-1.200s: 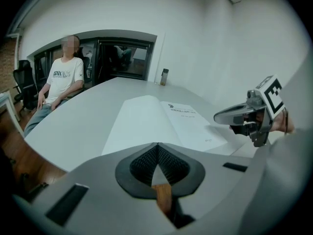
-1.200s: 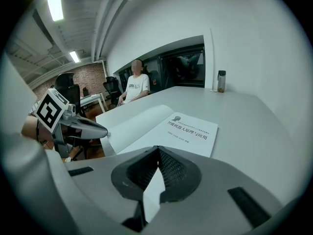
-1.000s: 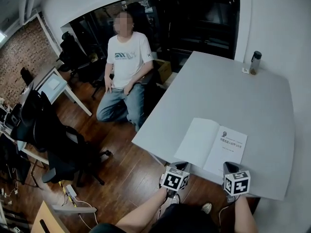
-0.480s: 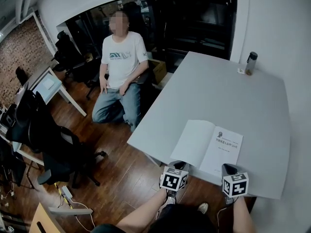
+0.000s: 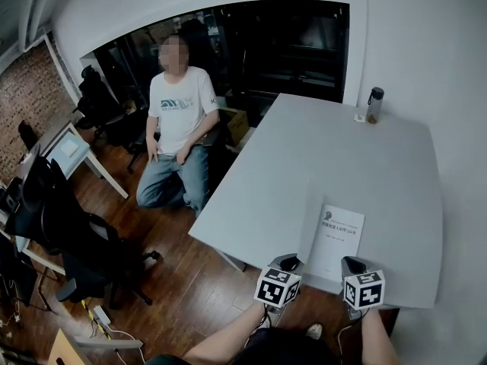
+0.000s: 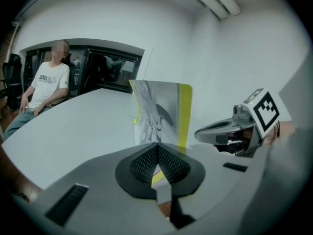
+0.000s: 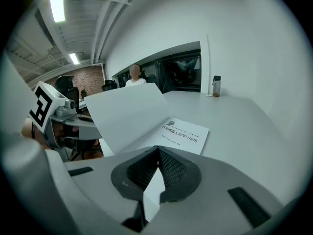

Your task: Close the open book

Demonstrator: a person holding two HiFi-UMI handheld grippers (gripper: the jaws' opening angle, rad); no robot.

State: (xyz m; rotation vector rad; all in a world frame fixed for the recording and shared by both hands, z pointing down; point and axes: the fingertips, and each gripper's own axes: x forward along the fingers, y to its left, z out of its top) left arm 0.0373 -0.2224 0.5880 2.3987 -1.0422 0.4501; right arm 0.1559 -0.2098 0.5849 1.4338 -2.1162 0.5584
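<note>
We are viewing the book [image 5: 338,234] lying at the near edge of the worktop [image 5: 365,158]. The left tongs [image 5: 288,263] are gripping its left leaf, which is standing up over the flat right half. The right tongs [image 5: 350,265], just beside on the right, are gripping that half's near edge. A bottle [image 5: 374,105] is standing at the far right corner. A person [image 5: 176,128] is sitting beyond the worktop's left side.

The left gripper [image 5: 288,260] and right gripper [image 5: 351,264] are grey, each with a white cube [image 5: 277,287] of black square marks. Their jaws have black bumpy pads [image 6: 144,164].
</note>
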